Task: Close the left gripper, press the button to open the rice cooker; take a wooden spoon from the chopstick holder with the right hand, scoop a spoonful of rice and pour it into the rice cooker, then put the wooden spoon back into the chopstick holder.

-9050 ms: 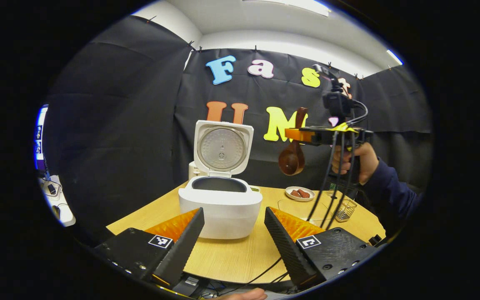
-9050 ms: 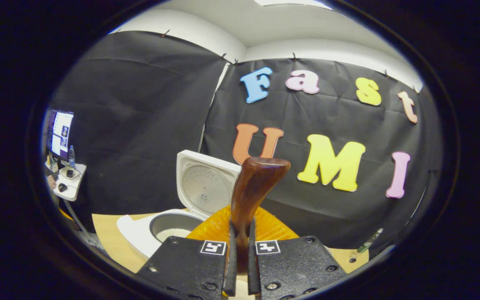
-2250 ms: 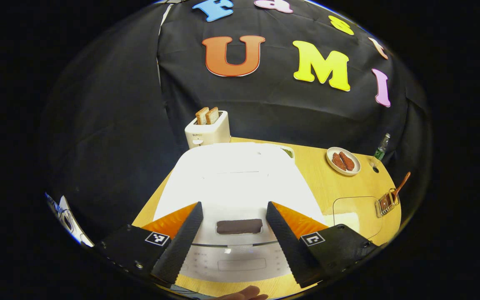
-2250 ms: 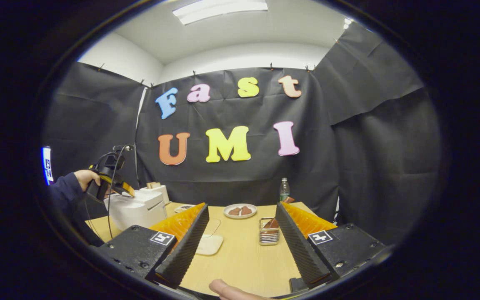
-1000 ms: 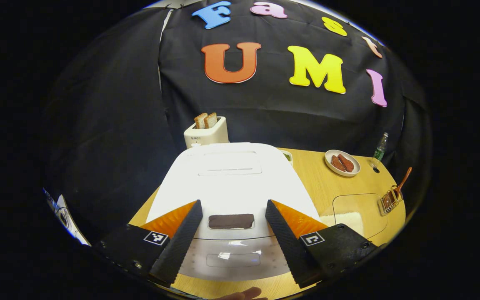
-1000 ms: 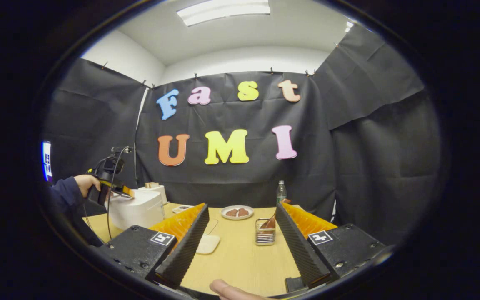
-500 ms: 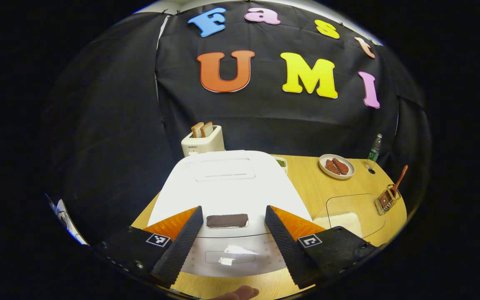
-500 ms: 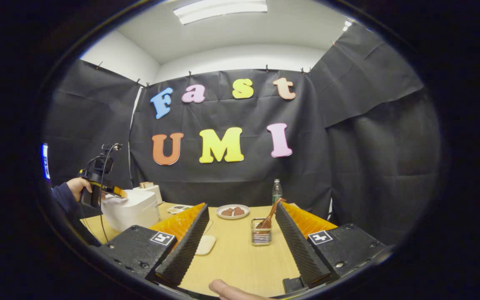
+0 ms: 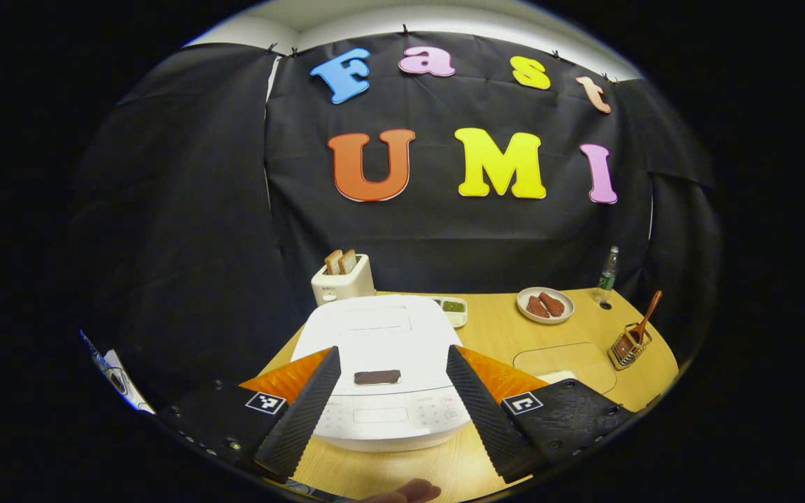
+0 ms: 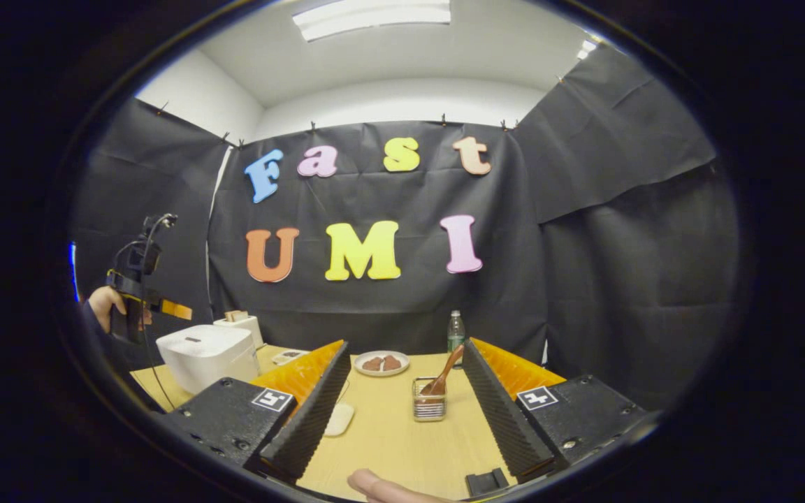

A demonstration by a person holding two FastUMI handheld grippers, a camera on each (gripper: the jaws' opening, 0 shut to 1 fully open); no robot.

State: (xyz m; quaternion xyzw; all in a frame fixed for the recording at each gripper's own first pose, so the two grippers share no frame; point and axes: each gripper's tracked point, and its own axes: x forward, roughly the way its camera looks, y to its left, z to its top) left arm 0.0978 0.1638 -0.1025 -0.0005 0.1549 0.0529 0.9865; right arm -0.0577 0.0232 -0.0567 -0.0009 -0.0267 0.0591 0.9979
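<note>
Rice cooker (image 9: 381, 335) on the desk (image 9: 500, 335) with lid down, contents hidden; dark button (image 9: 377, 377) on its front lip, long axis crosswise, dead ahead between the jaws of the left gripper (image 9: 393, 349), which hovers just above and in front with jaws spread wide, holding nothing. Wooden spoon (image 10: 444, 372) bowl-down in the chopstick holder (image 10: 429, 409), handle leaning up and to the right; straight ahead of the right gripper (image 10: 406, 344), well apart from it, jaws likewise released and empty; far nearer that hand than the other. Between cooker and holder, a shallow clear tray (image 9: 570, 353) with a small heap of white rice at its near edge. Fits equally a cooker waiting to be opened and one shut again with the spoon back home. Beyond, a plate (image 9: 544, 305), a bottle (image 9: 607, 269), a toaster (image 9: 343, 279).
</note>
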